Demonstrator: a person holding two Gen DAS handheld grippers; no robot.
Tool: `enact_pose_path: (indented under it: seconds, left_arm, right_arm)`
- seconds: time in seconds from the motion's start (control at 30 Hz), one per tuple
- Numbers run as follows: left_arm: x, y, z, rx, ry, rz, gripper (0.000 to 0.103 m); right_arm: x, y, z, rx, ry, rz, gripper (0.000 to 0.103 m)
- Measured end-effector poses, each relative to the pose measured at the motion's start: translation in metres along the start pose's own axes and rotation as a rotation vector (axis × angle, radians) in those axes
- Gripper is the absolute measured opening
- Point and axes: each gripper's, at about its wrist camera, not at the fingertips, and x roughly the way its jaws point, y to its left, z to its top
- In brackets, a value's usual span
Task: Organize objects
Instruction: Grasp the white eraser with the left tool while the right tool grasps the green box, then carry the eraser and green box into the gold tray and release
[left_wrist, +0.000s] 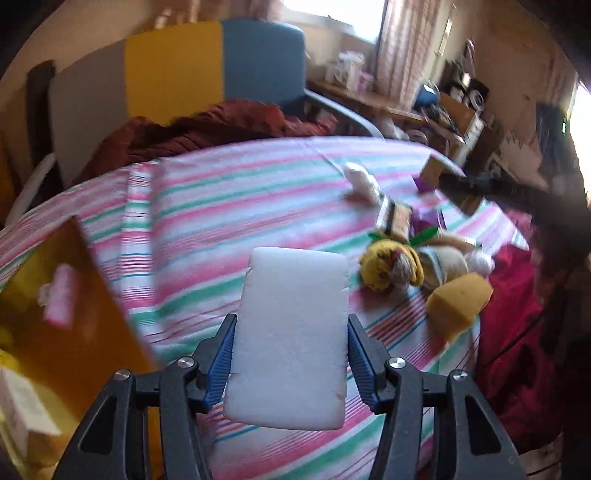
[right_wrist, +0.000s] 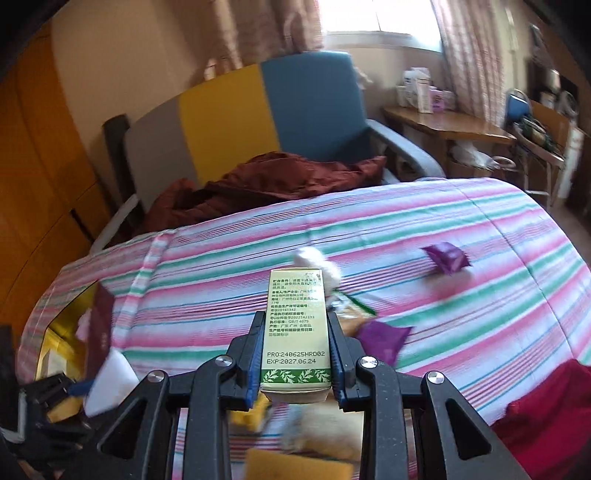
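Observation:
My left gripper (left_wrist: 291, 319) is shut on a white foam block (left_wrist: 291, 350), which stands upright between the blue pads above the striped bedspread (left_wrist: 240, 206). My right gripper (right_wrist: 295, 315) is shut on a narrow cream-and-green carton (right_wrist: 295, 332) with printed text. On the bed lie a yellow plush toy (left_wrist: 391, 266), a yellow sponge (left_wrist: 458, 302), a white fluffy item (left_wrist: 362, 181) and two purple packets (right_wrist: 447, 258) (right_wrist: 384, 336). An open yellow box (left_wrist: 55, 325) at the left holds a pink item (left_wrist: 61, 299). The white foam block (right_wrist: 110, 380) also shows at the lower left of the right wrist view.
A chair with a grey, yellow and blue back (right_wrist: 258, 118) stands behind the bed, with a maroon jacket (right_wrist: 277, 177) on its seat. A red garment (left_wrist: 517, 332) lies at the bed's right edge. A wooden desk (right_wrist: 443, 125) with bottles is by the window.

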Motion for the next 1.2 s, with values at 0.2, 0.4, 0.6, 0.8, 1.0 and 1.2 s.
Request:
enact_pose_path:
  seconds: [0.2, 0.4, 0.6, 0.8, 1.0, 1.2]
  left_arm:
    - [-0.053, 0.051, -0.014, -0.128, -0.082, 0.069, 0.057]
    - [-0.095, 0.111, -0.048, -0.283, -0.12, 0.173, 0.058]
    - [-0.118, 0.157, -0.082, -0.418, -0.138, 0.252, 0.058]
    - [-0.122, 0.18, -0.103, -0.476, -0.118, 0.321, 0.06]
    - [-0.117, 0.188, -0.12, -0.498, -0.08, 0.326, 0.074]
    - [-0.125, 0.192, -0.129, -0.537, -0.095, 0.342, 0.074]
  right_arm:
    - [-0.001, 0.061, -0.006, -0.078, 0.019, 0.124, 0.03]
    - [0.008, 0.137, -0.013, -0.179, 0.065, 0.27, 0.03]
    - [0.023, 0.218, -0.025, -0.318, 0.126, 0.377, 0.03]
    - [0.058, 0.288, -0.034, -0.397, 0.185, 0.386, 0.032]
    - [0.06, 0.313, -0.046, -0.46, 0.179, 0.346, 0.061]
    - [0.048, 0.304, -0.06, -0.466, 0.185, 0.337, 0.068]
